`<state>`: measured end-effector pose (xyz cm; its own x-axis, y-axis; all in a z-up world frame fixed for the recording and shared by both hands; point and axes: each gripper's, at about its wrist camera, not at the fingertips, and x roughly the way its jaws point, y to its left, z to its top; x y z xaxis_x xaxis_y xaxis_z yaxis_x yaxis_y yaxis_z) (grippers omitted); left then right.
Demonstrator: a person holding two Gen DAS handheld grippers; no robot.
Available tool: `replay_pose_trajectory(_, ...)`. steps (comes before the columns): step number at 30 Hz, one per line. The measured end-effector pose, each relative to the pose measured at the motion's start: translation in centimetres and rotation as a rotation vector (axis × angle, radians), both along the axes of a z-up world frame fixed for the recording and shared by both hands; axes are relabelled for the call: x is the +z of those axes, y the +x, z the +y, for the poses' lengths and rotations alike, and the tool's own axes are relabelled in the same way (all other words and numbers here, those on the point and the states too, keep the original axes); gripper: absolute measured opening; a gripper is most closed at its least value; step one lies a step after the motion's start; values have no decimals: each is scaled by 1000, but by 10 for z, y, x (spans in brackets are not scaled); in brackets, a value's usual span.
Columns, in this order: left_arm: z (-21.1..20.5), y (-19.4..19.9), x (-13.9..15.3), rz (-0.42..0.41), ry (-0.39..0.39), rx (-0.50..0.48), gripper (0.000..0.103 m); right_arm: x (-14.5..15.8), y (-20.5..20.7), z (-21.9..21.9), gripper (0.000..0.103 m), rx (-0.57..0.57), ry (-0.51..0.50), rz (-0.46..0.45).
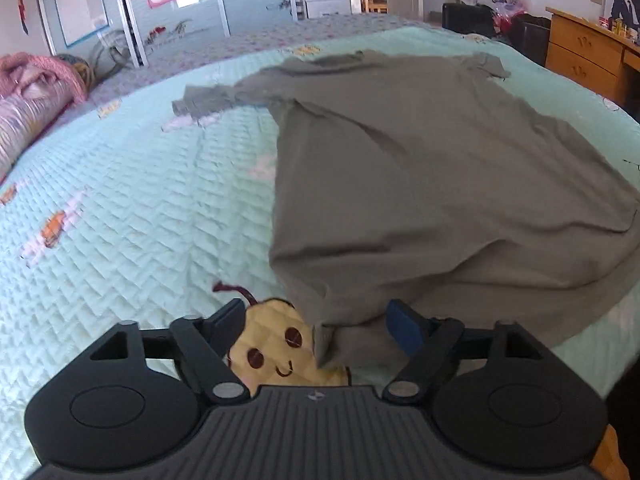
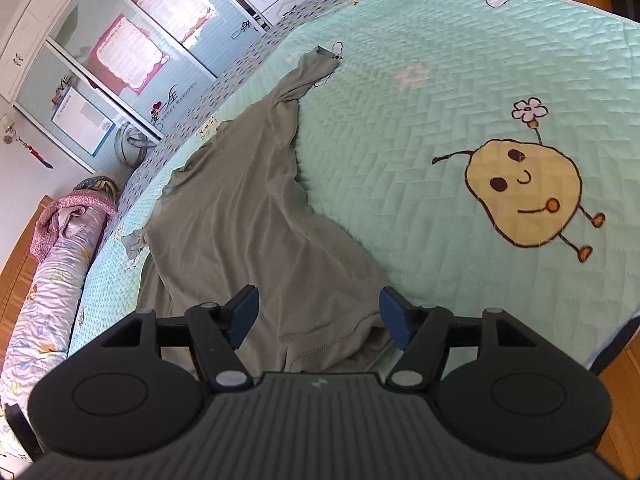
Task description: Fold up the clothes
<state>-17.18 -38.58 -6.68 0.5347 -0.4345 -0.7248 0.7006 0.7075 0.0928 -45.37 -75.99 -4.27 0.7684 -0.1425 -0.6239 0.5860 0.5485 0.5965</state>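
A grey-green short-sleeved shirt (image 1: 420,168) lies spread and rumpled on a mint quilted bedspread (image 1: 140,200). Its near hem corner bunches between the fingers of my left gripper (image 1: 316,326), which stands open with neither pad pressing the cloth. In the right wrist view the same shirt (image 2: 248,216) stretches away from me, one sleeve (image 2: 316,68) pointing to the far side. My right gripper (image 2: 318,316) is open over the shirt's near hem, the cloth lying loose between the blue pads.
The bedspread (image 2: 440,80) carries a yellow pear cartoon (image 2: 524,196), and another pear (image 1: 276,344) shows under my left gripper. A rolled floral quilt (image 2: 52,280) lies along the headboard side. A wooden desk (image 1: 588,52) and glass-door wardrobe (image 1: 120,8) stand beyond the bed.
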Motion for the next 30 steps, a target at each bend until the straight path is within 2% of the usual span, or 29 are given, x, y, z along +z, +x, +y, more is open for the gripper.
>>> replay_pose_trajectory(1,1,5,-3,25,-2,4,62,0,-1,1,68,-2,-1,4)
replay_pose_trajectory(2,1,10,-5,46,-5,6,58,1,-2,3,68,-2,-1,6)
replay_pose_trajectory(7,7,20,-8,93,-13,-21,58,1,-8,10,69,1,2,13)
replay_pose_trajectory(9,11,17,-7,106,-24,-38,54,1,-10,13,70,2,2,13)
replay_pose_trajectory(10,12,16,-7,112,-35,-50,43,1,-10,14,70,4,2,13)
replay_pose_trajectory(11,12,15,-7,123,-49,-66,27,1,-10,15,70,6,2,13)
replay_pose_trajectory(13,12,14,-6,132,-69,-86,15,1,-11,18,70,9,1,12)
replay_pose_trajectory(18,12,1,2,80,-56,-78,8,0,-13,25,70,17,0,11)
replay_pose_trajectory(22,27,-25,30,-18,-36,-61,6,0,-15,31,70,24,-2,10)
replay_pose_trajectory(25,45,-32,44,-80,-10,-18,6,-1,-15,35,71,52,-44,36)
replay_pose_trajectory(30,62,-20,37,-62,3,91,6,-4,-17,41,71,72,-105,72)
